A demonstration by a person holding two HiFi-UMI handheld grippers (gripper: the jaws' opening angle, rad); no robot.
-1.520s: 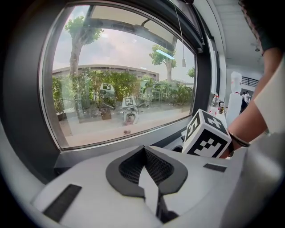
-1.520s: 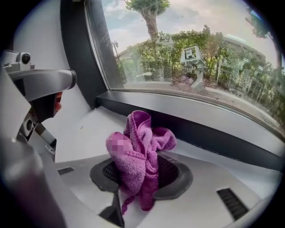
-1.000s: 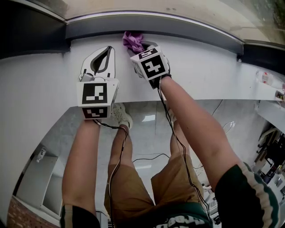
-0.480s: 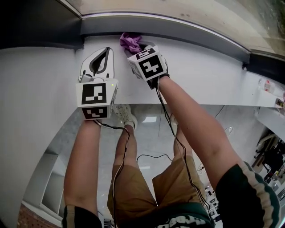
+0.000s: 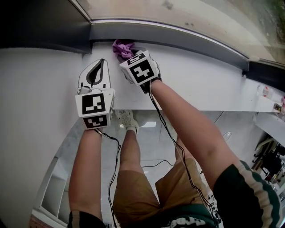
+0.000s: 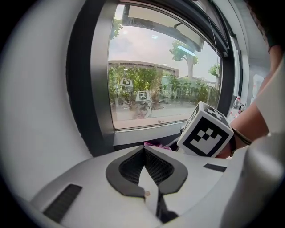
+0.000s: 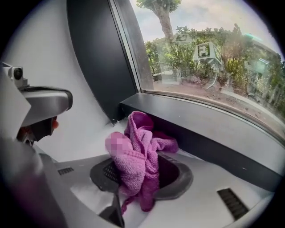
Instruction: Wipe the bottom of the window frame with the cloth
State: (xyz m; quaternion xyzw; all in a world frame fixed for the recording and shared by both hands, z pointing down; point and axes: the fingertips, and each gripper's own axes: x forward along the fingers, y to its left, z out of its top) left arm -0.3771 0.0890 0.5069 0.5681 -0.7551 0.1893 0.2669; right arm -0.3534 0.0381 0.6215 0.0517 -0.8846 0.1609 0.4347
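Note:
A purple cloth (image 5: 121, 47) is bunched against the dark grey bottom rail of the window frame (image 5: 187, 39), near its left corner. My right gripper (image 5: 129, 53) is shut on it, and folds of cloth (image 7: 136, 153) spill over the jaws and hide the tips of the right gripper (image 7: 140, 173). The rail (image 7: 213, 133) runs just beyond the cloth. My left gripper (image 5: 102, 62) rests on the white sill (image 5: 200, 80) left of the right one, shut with nothing held. In the left gripper view, the tips of the left gripper (image 6: 143, 150) meet and a sliver of cloth (image 6: 156, 144) shows past them.
The frame's dark upright (image 5: 40, 26) stands at the left and the glass (image 5: 178, 13) lies beyond the rail. Small items (image 5: 267, 91) sit at the sill's right end. The sill's near edge drops to the floor, where the person's legs and cables (image 5: 178, 147) show.
My right gripper has slid the cloth leftward along the bottom rail, closer to the left corner. The left gripper has stayed on the sill, still shut.

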